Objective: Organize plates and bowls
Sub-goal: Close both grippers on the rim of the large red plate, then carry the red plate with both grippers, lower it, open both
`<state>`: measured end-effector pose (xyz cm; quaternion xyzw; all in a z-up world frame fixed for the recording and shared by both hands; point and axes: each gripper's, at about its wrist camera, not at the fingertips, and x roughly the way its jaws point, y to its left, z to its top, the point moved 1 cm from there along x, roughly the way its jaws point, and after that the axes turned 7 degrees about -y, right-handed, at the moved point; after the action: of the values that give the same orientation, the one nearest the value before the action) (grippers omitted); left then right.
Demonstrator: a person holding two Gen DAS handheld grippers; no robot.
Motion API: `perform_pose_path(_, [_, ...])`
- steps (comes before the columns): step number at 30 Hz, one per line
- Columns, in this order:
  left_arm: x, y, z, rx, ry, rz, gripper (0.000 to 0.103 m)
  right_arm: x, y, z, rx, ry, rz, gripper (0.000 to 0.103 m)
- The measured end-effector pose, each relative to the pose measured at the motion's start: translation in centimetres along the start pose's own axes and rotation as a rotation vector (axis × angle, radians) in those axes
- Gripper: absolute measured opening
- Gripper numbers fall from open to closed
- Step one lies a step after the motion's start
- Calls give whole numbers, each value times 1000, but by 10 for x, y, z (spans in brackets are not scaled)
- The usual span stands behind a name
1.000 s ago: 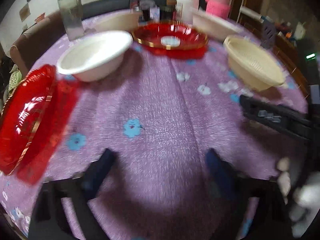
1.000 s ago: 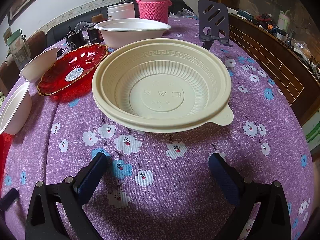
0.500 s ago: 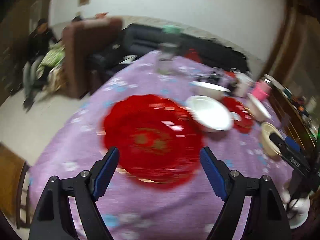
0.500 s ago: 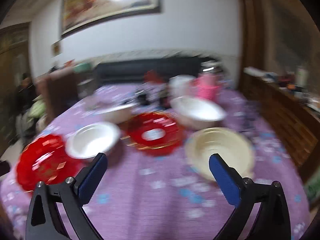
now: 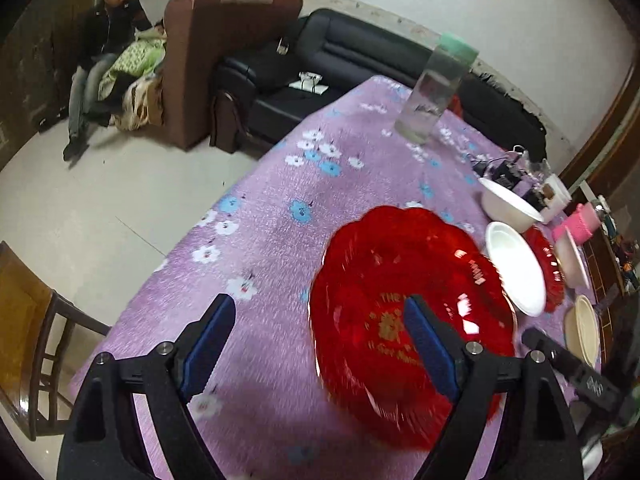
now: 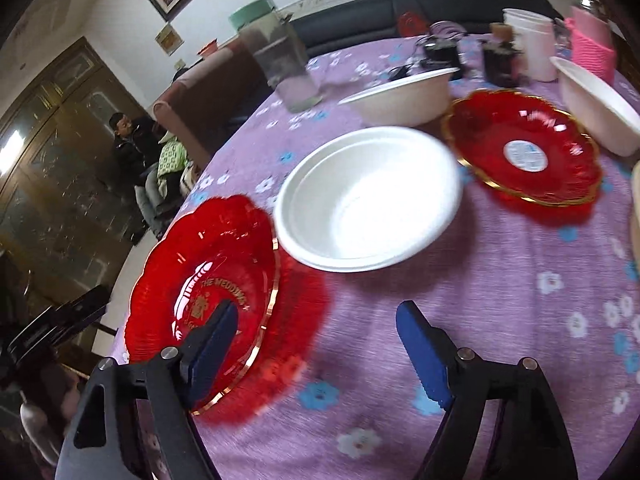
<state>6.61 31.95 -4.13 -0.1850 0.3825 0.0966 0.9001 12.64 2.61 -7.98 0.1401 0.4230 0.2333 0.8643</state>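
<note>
A red scalloped plate with gold lettering (image 5: 408, 320) (image 6: 208, 292) lies near the table's edge. My left gripper (image 5: 320, 340) is open above the cloth, its right finger over the plate. My right gripper (image 6: 316, 344) is open, its left finger over the same plate's rim. A white bowl (image 6: 368, 196) (image 5: 516, 268) sits just beyond the plate. A second red plate with a sticker (image 6: 524, 148) lies farther right. Two more white bowls (image 6: 404, 92) (image 6: 596, 104) stand behind. A cream bowl (image 5: 582, 334) shows at the right.
The table has a purple flowered cloth (image 5: 280, 208). A clear jar with a green lid (image 5: 436, 88) (image 6: 280, 60), a white cup (image 6: 532, 40), a pink holder (image 6: 592, 44) and small clutter stand at the back. A wooden chair (image 5: 28, 332) and a sofa (image 5: 320, 64) lie beyond the table's edge.
Both cameras have swung left across the table. The gold-lettered red plate has come close under both grippers. The cream bowl has slid out of the right wrist view.
</note>
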Motion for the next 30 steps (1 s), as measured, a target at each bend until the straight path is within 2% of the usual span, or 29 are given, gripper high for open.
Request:
perform_pose_path(5, [36,-5,-1,0,75,5,83,16,17,2,-40,34,-11,75])
perform_pose_path(8, [48,-11,-5,23,119,-10,57,30,20,0,-41,68,-22,62])
perform_pose_path(9, [54,-14,-8,28,145,-22,38,35,20,-1,-36,80,-27,56])
perform_pose_path(10, [57,-15,-10,34,157,-16,31,37,20,-2,-31,88,-27,48])
perform_pose_path(13, [57,-16,-12,43,134,15,22,42,20,-3,-28,94,-25,33])
perform_pose_path(14, [56,-14,-13,31,134,0,21,42,21,-4,-33,95,-21,29])
perform_pose_path(15, [56,-14,-13,24,134,-4,20,43,22,-4,-33,100,-8,18])
perform_pose_path(20, [45,-13,-13,23,113,-1,20,38,28,-6,-70,72,-21,17])
perform_pose_path(30, [-18,-13,19,20,-26,-29,20,15,54,9,-120,-2,40,17])
